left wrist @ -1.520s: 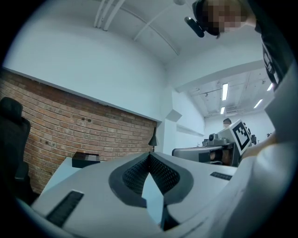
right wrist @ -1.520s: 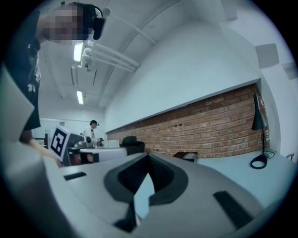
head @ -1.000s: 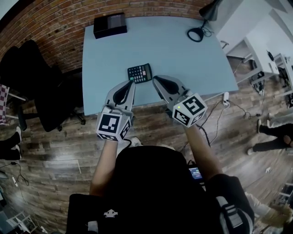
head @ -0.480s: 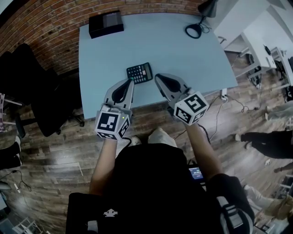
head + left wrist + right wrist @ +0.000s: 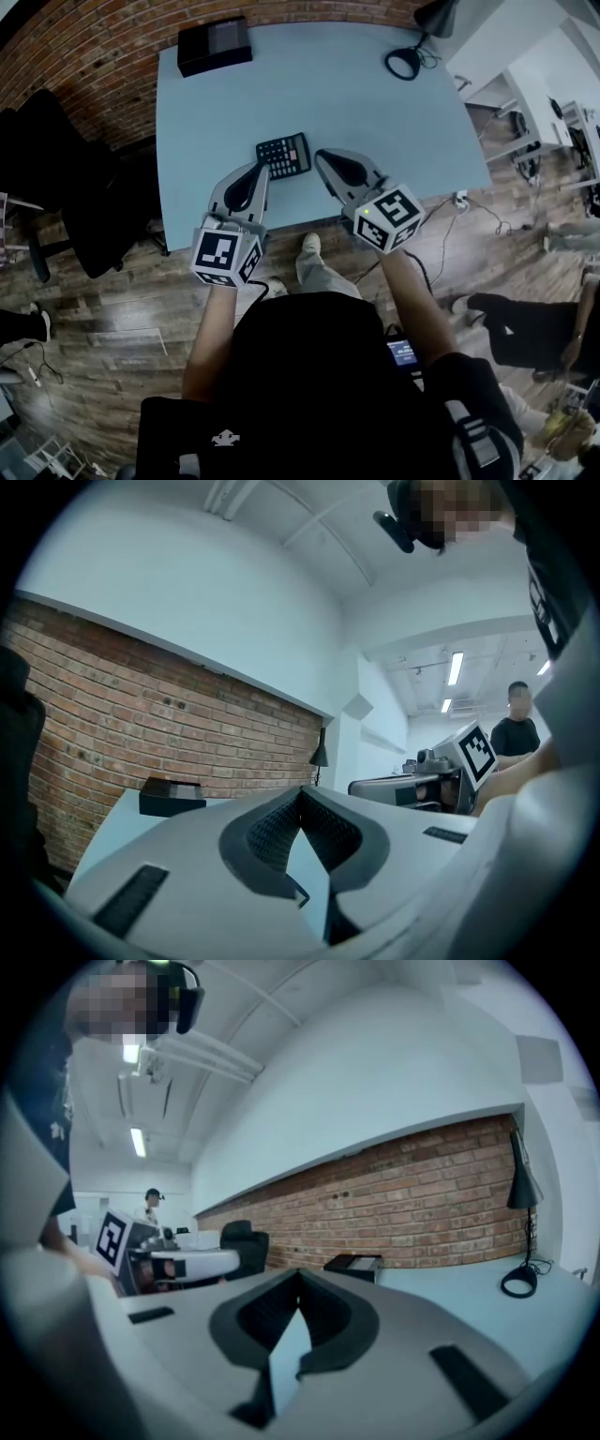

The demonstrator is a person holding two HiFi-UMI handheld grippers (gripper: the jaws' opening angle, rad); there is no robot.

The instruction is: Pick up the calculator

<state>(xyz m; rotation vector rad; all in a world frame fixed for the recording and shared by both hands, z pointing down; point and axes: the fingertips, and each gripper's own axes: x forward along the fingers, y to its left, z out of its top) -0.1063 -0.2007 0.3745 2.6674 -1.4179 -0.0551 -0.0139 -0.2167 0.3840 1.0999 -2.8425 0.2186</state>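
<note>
Brown wood-plank floor (image 5: 112,309) fills the near and left part of the head view. A red brick wall (image 5: 94,47) runs along the far left.

Pale blue rectangular table (image 5: 328,94) stands with its far left corner towards the brick. Its near edge is just ahead of the person I am steering.

Black office chair (image 5: 66,178) is on the floor left of the table, apart from it.

Left gripper (image 5: 264,166), grey with a black-and-white marker cube at its back, reaches over the near table edge. In its own view the jaws meet at the tips (image 5: 300,791) with nothing between the pads. I log it closed and empty.

Right gripper (image 5: 322,156) is the same build and sits beside the left one at about the same reach. Its jaws are also tip to tip (image 5: 298,1275) and carry nothing.

Black rectangular box (image 5: 215,45) sits on the far left corner of the table.

Black desk lamp (image 5: 405,64) has its round base on the far right of the table, with the shade above it.

Black calculator (image 5: 284,156) lies flat on the near middle of the table, keys up. It is between the two gripper tips and just beyond them. The left tip is at its near left corner and the right tip is just off its right edge. I cannot tell if either touches it. It has not been lifted.
</note>
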